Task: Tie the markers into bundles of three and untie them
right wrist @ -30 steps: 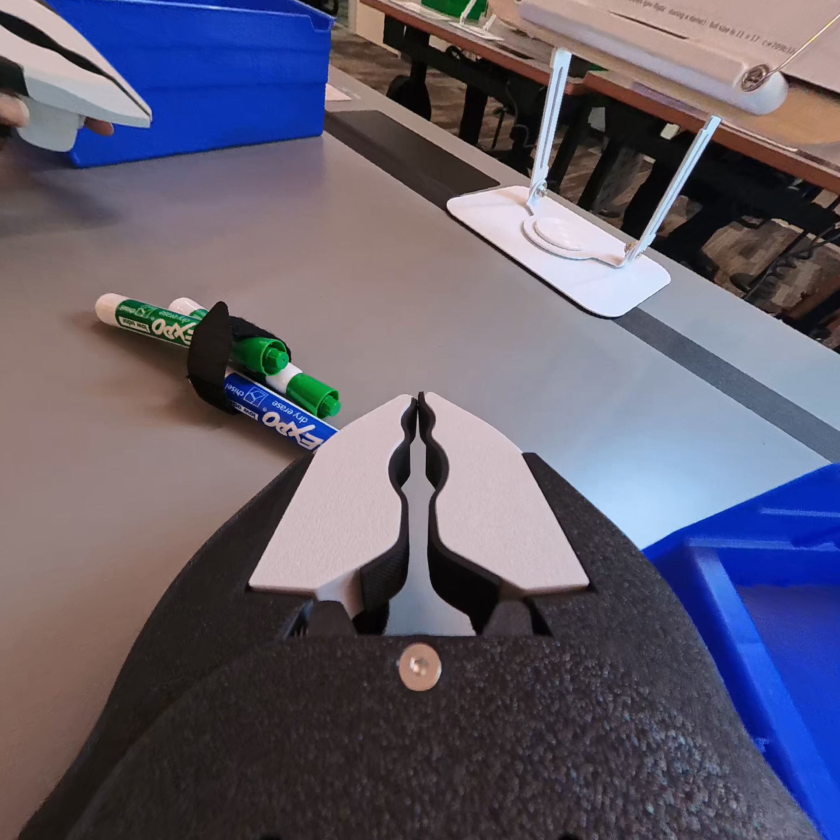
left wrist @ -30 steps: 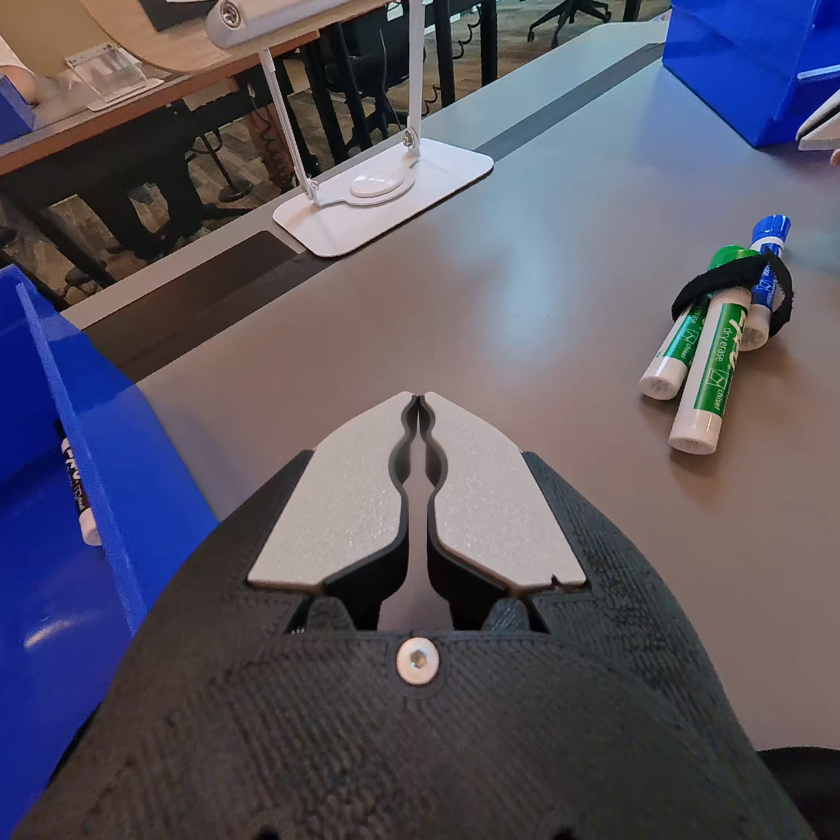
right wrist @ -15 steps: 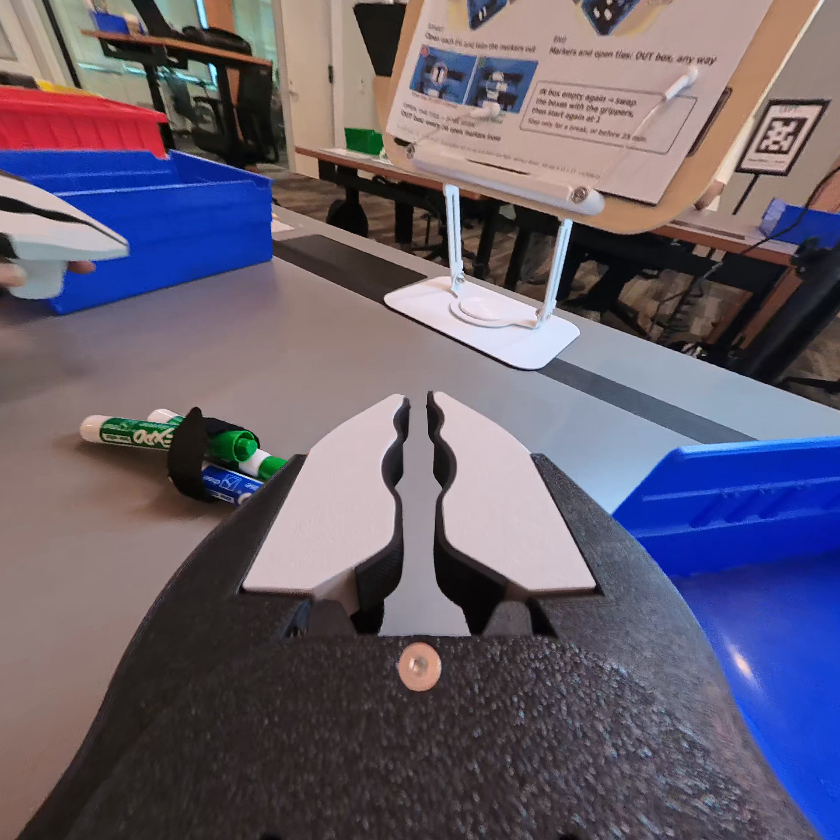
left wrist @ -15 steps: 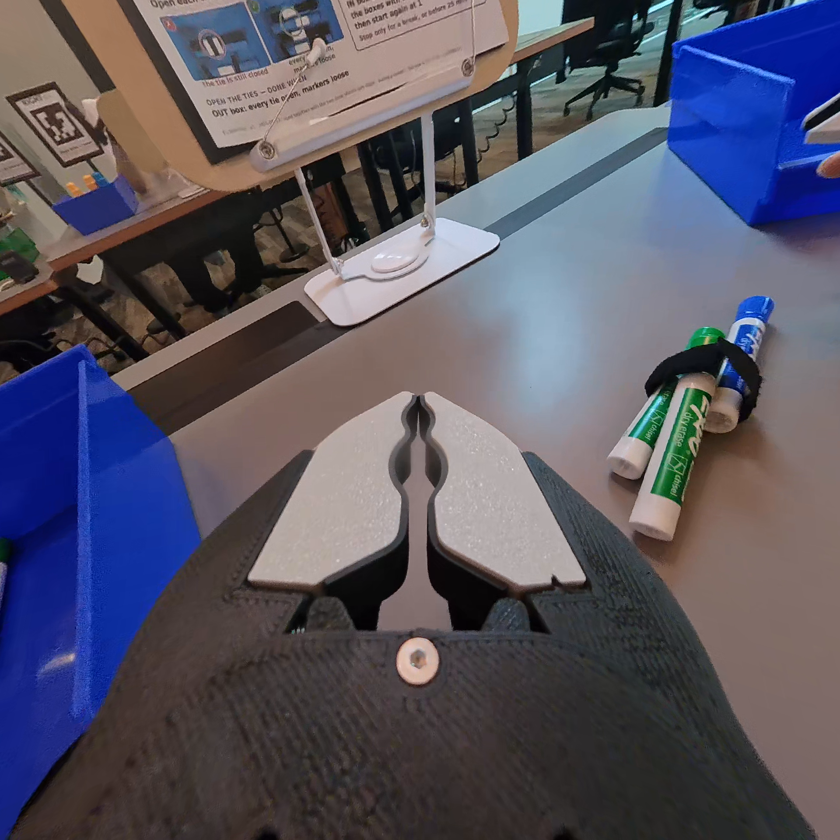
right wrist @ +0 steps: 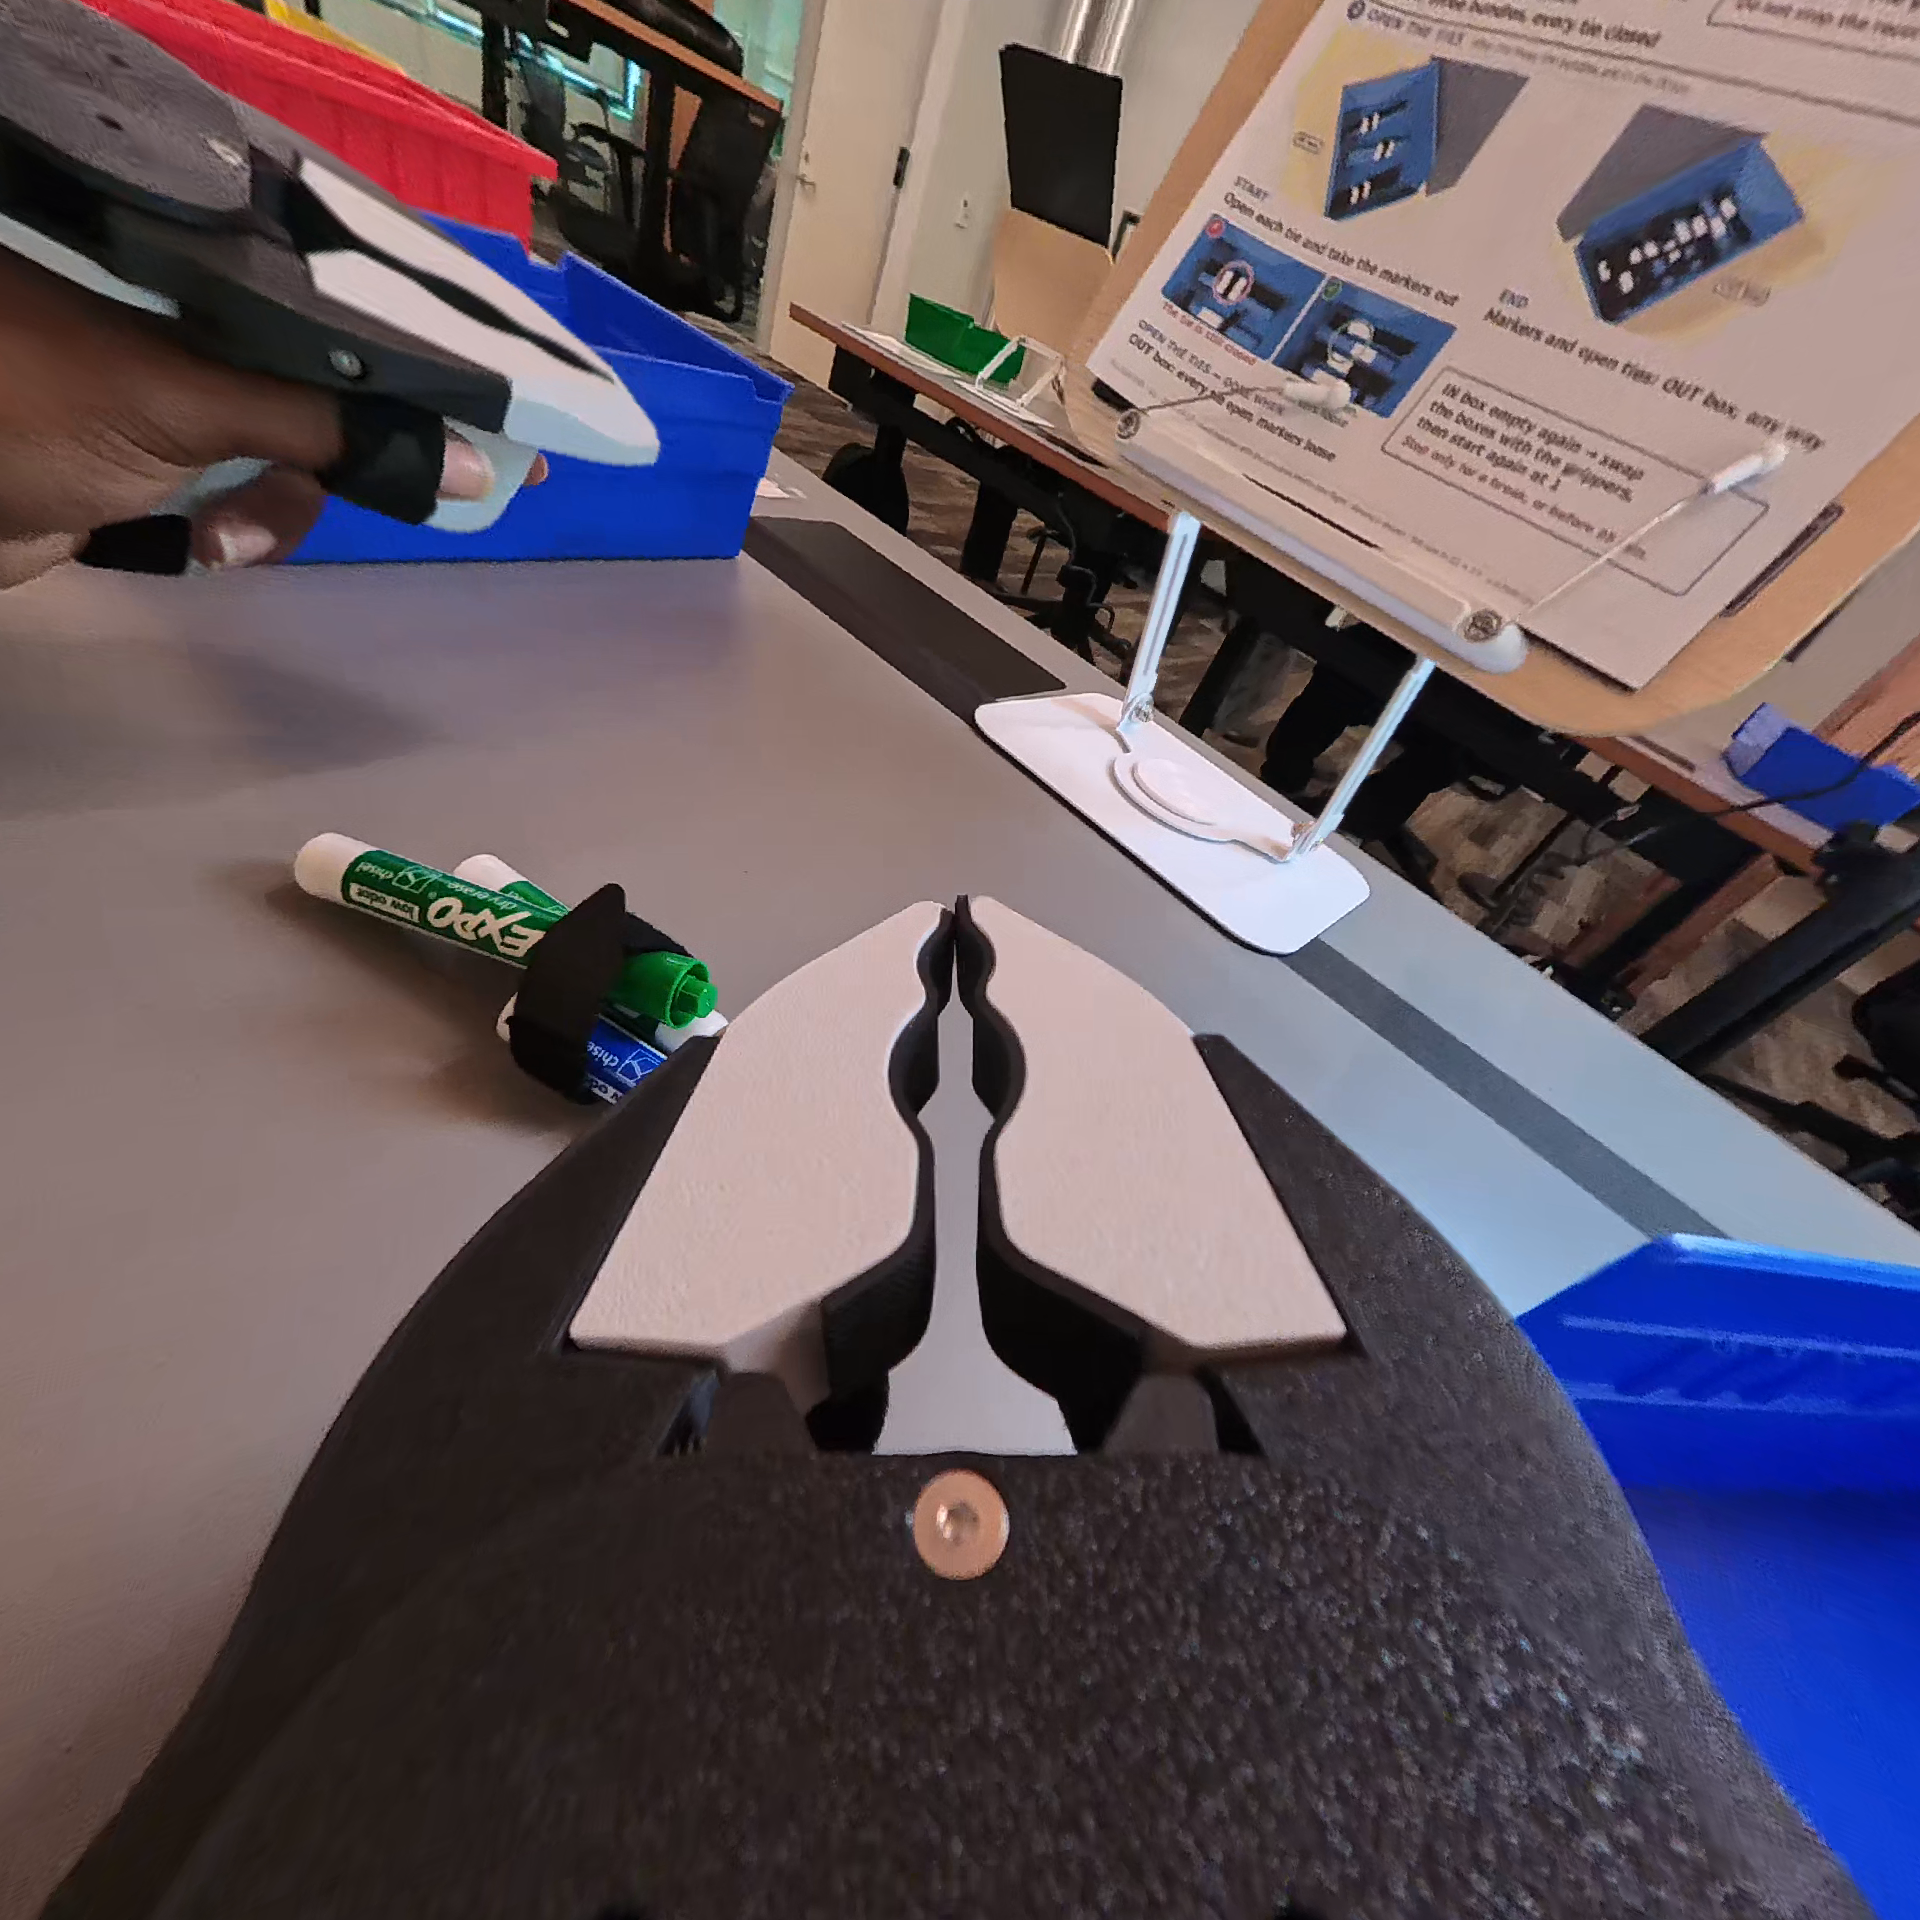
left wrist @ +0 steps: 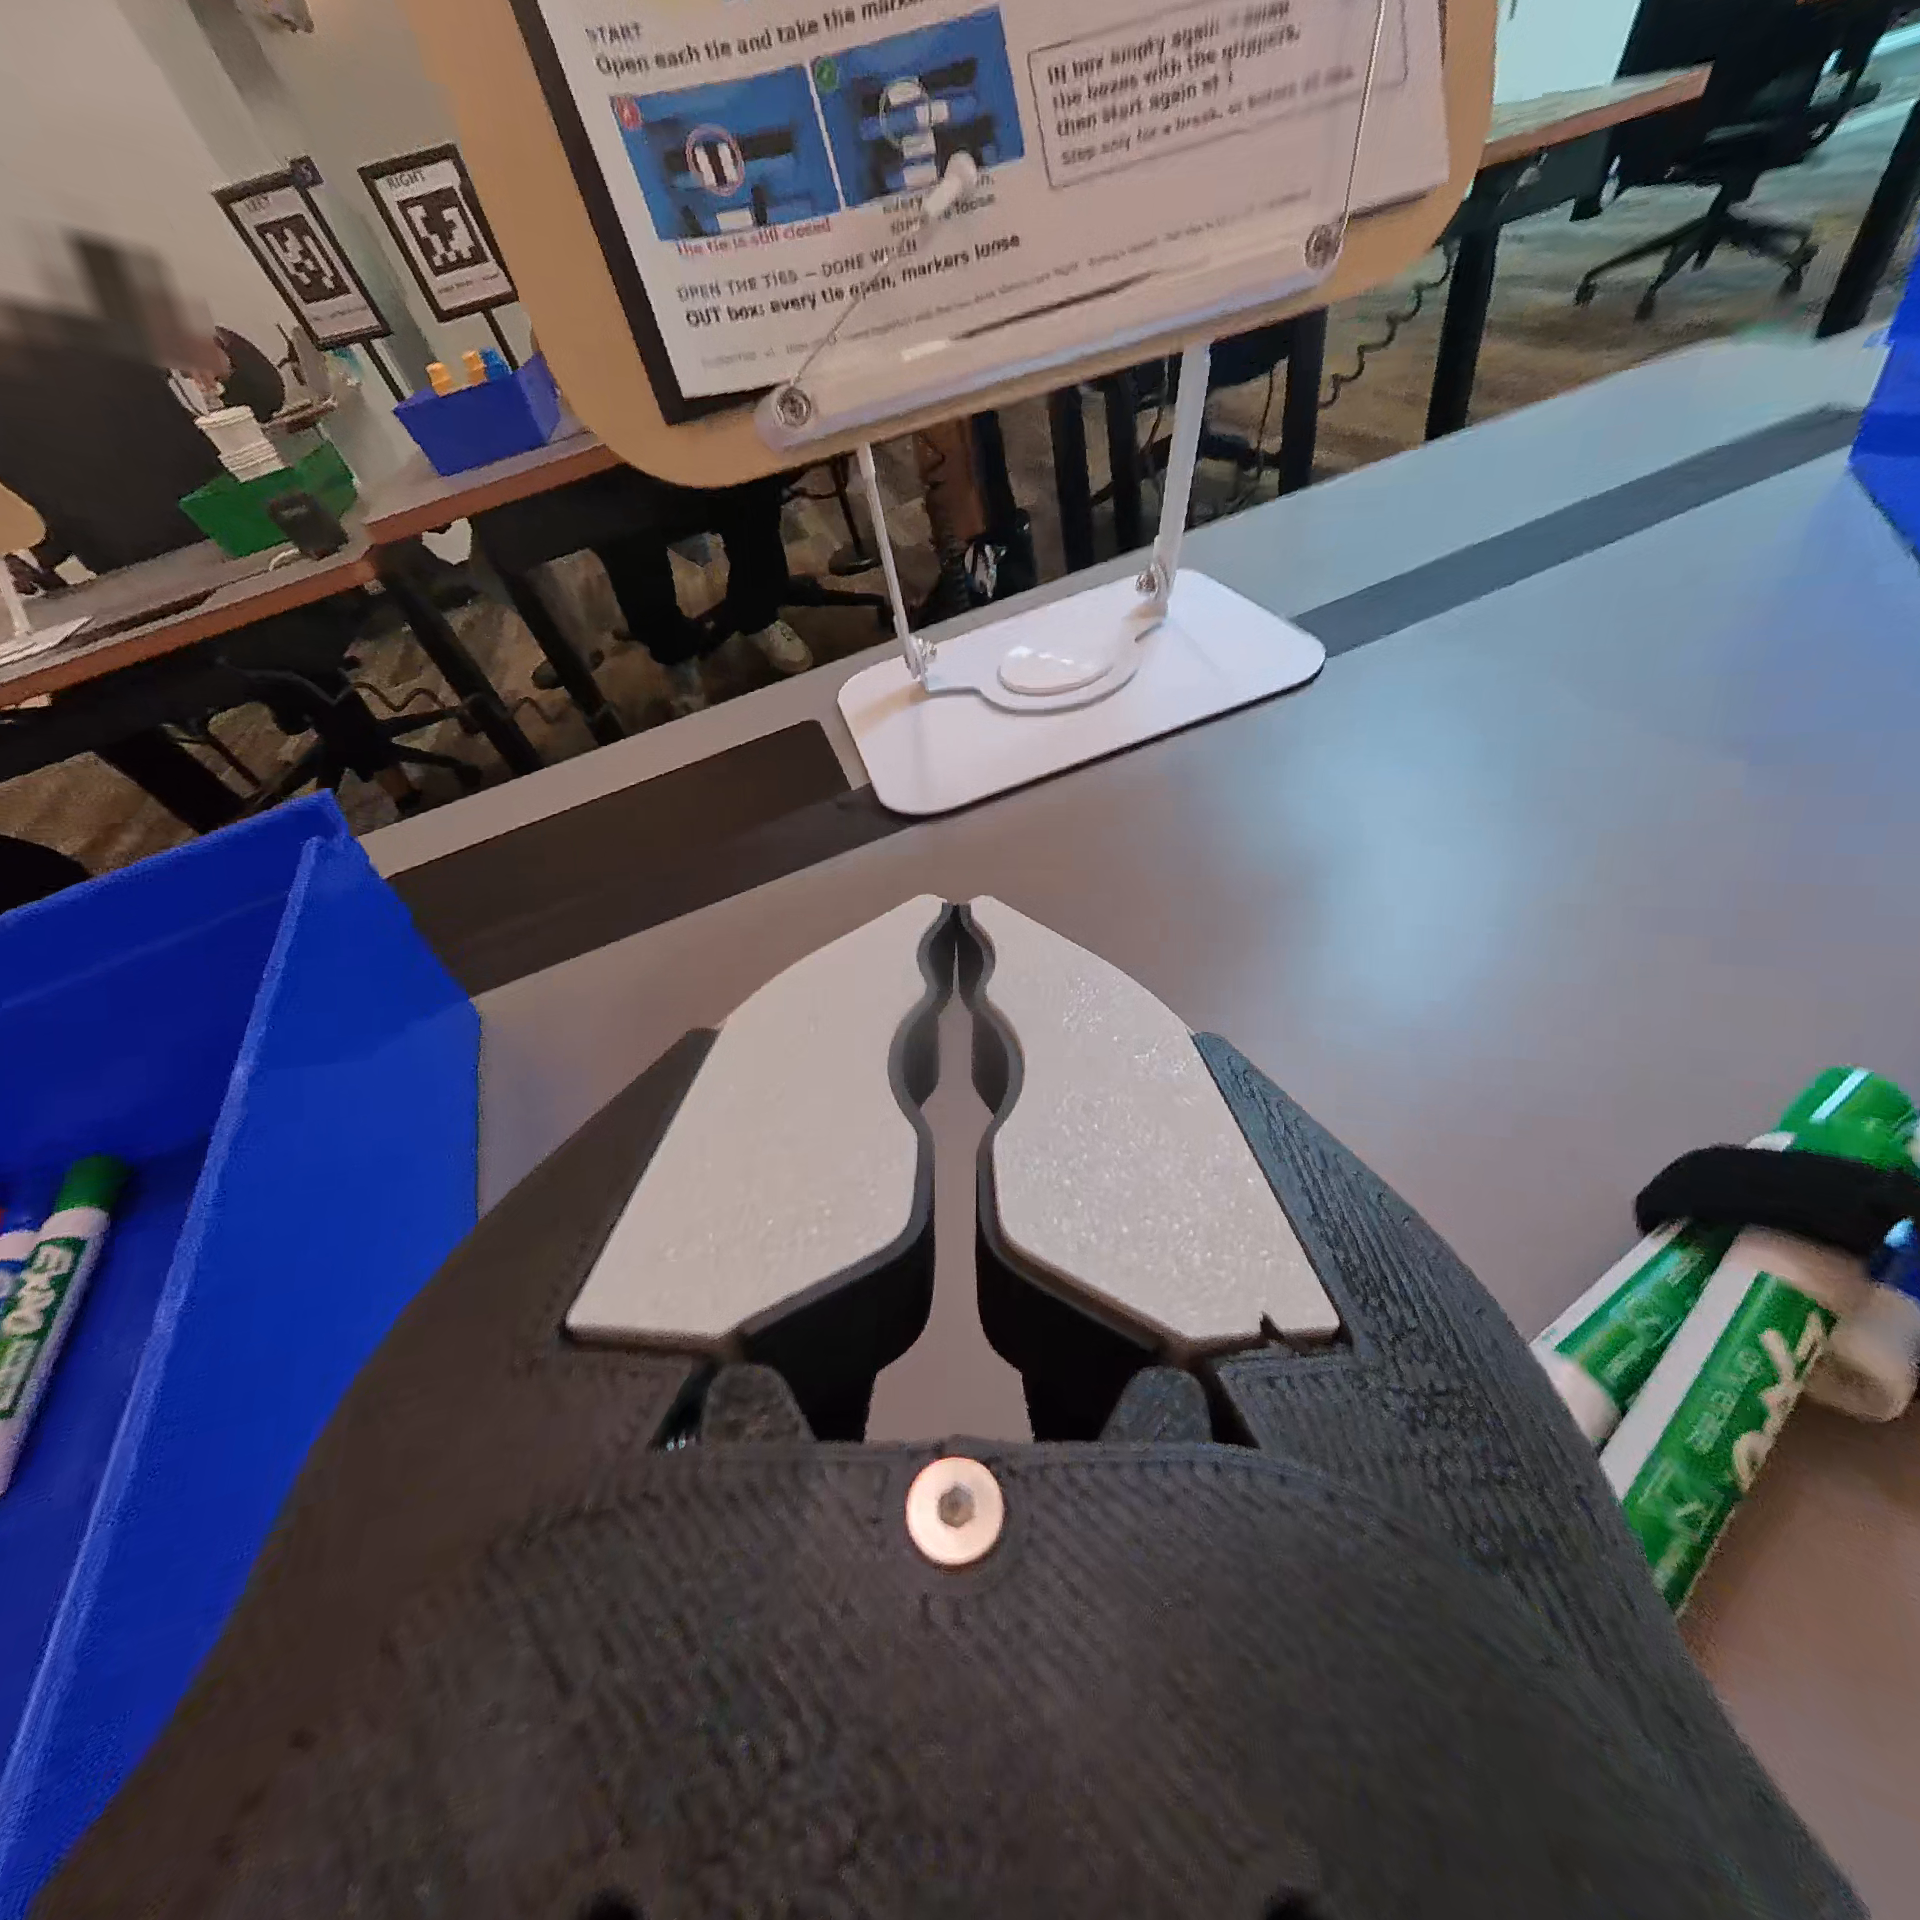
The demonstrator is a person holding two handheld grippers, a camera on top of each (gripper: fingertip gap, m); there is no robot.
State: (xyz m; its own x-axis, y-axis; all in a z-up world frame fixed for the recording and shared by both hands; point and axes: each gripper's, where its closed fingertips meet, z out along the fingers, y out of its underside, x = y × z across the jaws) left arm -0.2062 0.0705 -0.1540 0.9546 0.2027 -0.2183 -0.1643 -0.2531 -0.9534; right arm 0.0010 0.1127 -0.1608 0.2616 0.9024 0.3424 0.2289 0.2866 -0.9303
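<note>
Looking down my left gripper [left wrist: 958, 914], the two pale fingers are pressed together at the tips with nothing between them, hovering over the grey table [left wrist: 1455, 883]. Same deal on my right gripper [right wrist: 958, 909]: tips meeting, nothing held.

The marker bundle [right wrist: 520, 935] is the thing to watch. In the right wrist view it lies flat on the table at middle left of the frame, just beside the gripper's left finger: two green markers and a blue one, wrapped by a black strap [right wrist: 566, 997] near the cap ends. In the left wrist view the same bundle [left wrist: 1714, 1351] sits at the right edge, partly cut off, strap [left wrist: 1766, 1195] across the top.

A blue bin [left wrist: 260, 1143] fills the lower left of the left wrist view, with a loose green marker [left wrist: 52, 1268] lying inside it. Another blue bin [right wrist: 1766, 1382] is at lower right of the right wrist view.

An instruction board on a white stand [left wrist: 1081, 686] sits at the far edge of the table, upper centre. In the right wrist view's upper left I can see the left gripper [right wrist: 582, 416] with a hand [right wrist: 156, 436] around it, in front of a blue bin [right wrist: 644, 468] and a red one [right wrist: 395, 125].
</note>
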